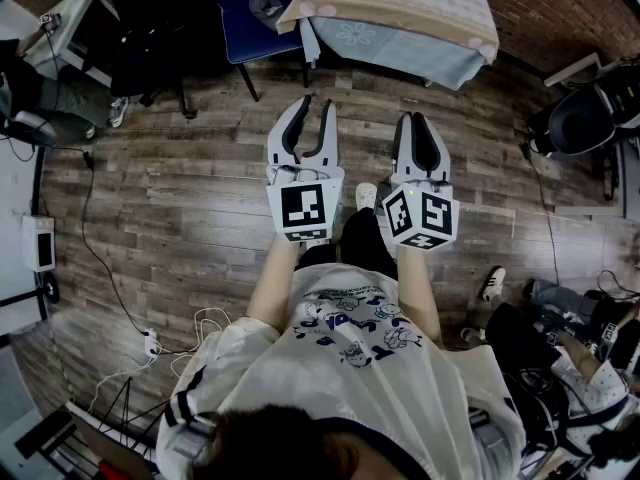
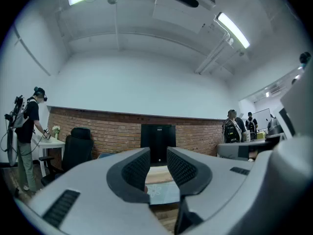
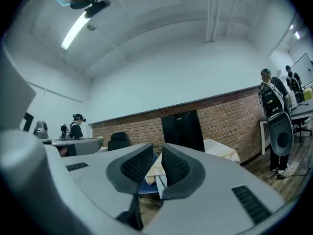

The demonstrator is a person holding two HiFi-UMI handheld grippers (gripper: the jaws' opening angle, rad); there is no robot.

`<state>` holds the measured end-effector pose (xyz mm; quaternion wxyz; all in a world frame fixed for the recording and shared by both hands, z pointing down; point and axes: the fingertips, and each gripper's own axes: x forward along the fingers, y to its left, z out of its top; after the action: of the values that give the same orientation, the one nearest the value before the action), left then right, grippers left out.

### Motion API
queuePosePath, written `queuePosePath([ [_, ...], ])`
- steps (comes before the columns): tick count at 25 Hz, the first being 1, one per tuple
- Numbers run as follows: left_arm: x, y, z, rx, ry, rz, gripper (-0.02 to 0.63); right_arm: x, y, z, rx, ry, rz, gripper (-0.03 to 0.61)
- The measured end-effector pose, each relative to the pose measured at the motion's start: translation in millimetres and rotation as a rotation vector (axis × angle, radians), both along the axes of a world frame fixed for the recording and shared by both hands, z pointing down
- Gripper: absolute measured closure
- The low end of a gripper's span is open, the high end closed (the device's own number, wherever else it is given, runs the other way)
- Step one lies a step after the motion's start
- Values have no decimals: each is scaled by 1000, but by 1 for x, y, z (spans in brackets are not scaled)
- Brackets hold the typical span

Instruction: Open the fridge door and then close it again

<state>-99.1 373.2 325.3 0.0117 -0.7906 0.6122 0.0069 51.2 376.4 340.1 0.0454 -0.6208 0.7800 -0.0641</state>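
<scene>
fridge (image 2: 157, 143): the black one, sitting on the table (image 1: 400, 40) toward its back edge, right up against the brick wall (image 2: 98, 131). The front is one flat black face with a tiny logo near the top, so the door looks shut to me.
left gripper (image 1: 315, 101): held out level above the floor and aimed straight at the fridge, but well apart from it. The jaws are all but closed, with just a thin slit between the pads. Nothing's in there, you only see a bit of the table through the gap.
right gripper (image 1: 414, 118): just beside the left one, same level pose, same aim. The jaws are pulled in even tighter, and it's empty too.
table: it's covered with a cloth (image 1: 345, 33), beige on top and pale blue where it hangs over the front edge.
chair (image 1: 250, 13): blue, just beside the table's left edge.
floor (image 1: 180, 198): dark wood planks.
person: standing, in a white printed T-shirt (image 1: 350, 358), with both forearms stretched forward. A white shoe (image 1: 367, 196) pokes out between the two grippers.
others: in the left gripper view there's someone with a headset (image 2: 27, 126) at a white desk (image 2: 54, 143) far left. Someone with a backpack (image 2: 230, 129) is off to the right. Both are well apart from the fridge.
</scene>
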Motion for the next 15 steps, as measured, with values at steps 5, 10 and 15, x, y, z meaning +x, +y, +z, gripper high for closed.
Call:
queuePosePath([
  [5,2,1,1,-3,-1,0,495,2,1,0,-3,2,-1,506],
  [10,5,-7,2,-7,-2,-2,497,6,-5,3,-10,5,-1,506],
  [15,10,-21,6,-15,-5,-1,499,11,-19,7,-17,-14,-7,506],
])
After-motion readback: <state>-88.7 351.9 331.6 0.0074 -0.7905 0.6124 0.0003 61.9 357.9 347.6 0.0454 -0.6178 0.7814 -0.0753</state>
